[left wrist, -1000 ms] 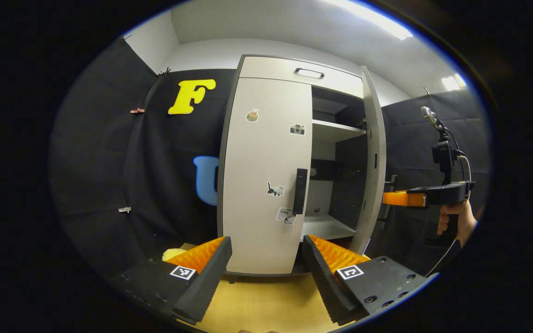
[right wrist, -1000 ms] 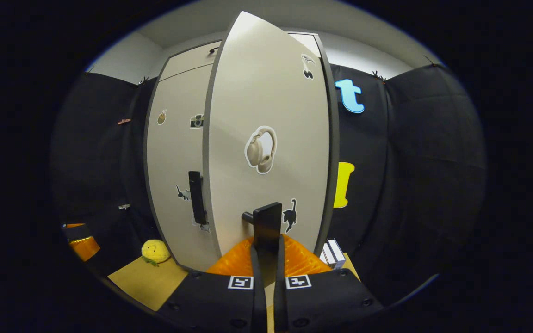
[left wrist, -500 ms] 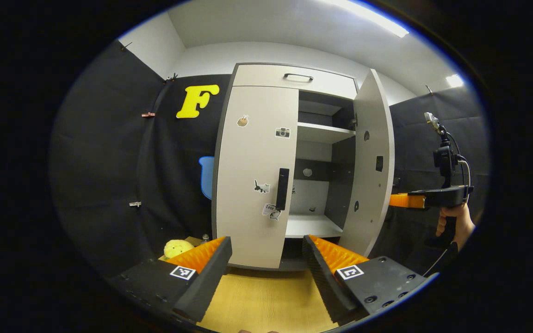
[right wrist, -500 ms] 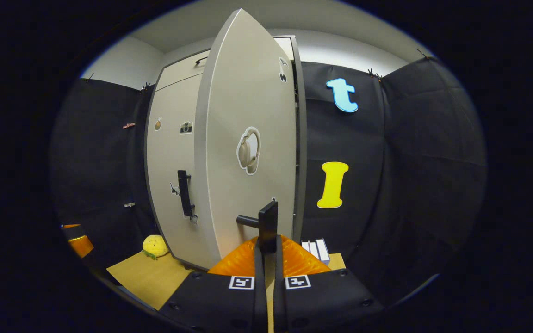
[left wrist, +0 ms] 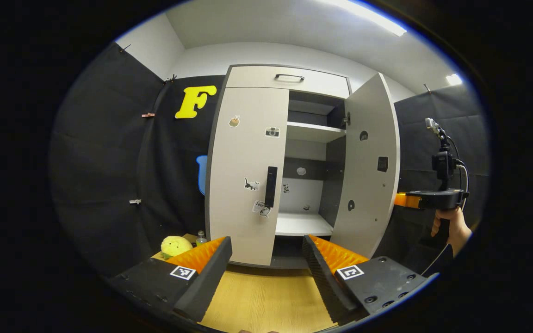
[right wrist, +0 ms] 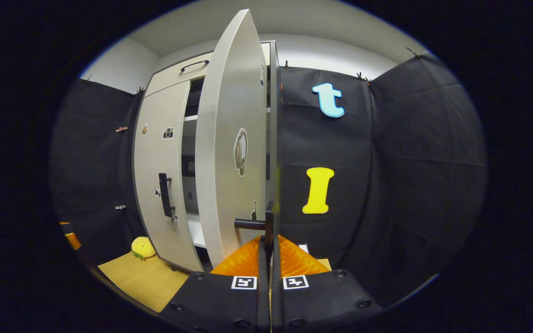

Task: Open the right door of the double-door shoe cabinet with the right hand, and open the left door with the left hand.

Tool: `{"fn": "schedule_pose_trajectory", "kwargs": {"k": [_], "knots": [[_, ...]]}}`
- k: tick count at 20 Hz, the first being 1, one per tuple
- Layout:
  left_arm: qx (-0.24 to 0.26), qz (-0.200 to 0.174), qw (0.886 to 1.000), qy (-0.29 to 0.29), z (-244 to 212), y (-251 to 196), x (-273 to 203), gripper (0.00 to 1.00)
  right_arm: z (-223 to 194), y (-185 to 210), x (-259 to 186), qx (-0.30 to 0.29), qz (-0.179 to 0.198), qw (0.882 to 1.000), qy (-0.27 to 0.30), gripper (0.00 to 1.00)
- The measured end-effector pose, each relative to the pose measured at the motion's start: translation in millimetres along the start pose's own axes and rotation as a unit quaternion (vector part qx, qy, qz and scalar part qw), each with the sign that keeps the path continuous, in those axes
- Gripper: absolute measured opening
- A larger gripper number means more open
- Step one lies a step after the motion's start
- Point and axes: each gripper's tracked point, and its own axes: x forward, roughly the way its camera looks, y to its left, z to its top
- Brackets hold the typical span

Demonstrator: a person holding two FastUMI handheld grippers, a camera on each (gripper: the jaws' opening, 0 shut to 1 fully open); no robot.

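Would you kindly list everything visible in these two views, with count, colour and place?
Shoe cabinet: one, pale grey, on the wooden floor against the booth wall.
Left door: one, pale grey with stickers, closed.
Left door handle: one, black, at that door's inner edge.
Right door: one, pale grey, swung wide open.
Right door handle: one, black, between the right gripper's fingers.
Shelves: two, white, inside the open half.
Plush toy: one, yellow, on the floor left of the cabinet.
Bottle: one, small, beside the plush.
Left gripper: one, open, short of the cabinet.
Right gripper: one, closed on the handle.
Hand: one, holding the right gripper.
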Motion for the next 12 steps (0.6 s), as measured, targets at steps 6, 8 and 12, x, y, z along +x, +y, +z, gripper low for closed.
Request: {"fn": "schedule_pose_trajectory", "kwargs": {"k": [6, 8, 12], "knots": [[0.006, -0.006, 1.000, 0.010, -5, 15, 17, 0.95, -3, 5, -11, 0.024, -0.014, 1.000, 0.006, 0.05], [0.001, -0.010, 1.000, 0.011, -3, 25, 27, 0.95, -4, 3, -17, 0.014, -0.023, 1.000, 0.006, 0.05], [-0.001, -0.027, 1.000, 0.009, 1, 49, 52, 0.95, -1, 2, -30, -0.005, -0.043, 0.999, -0.004, 0.05]]}}
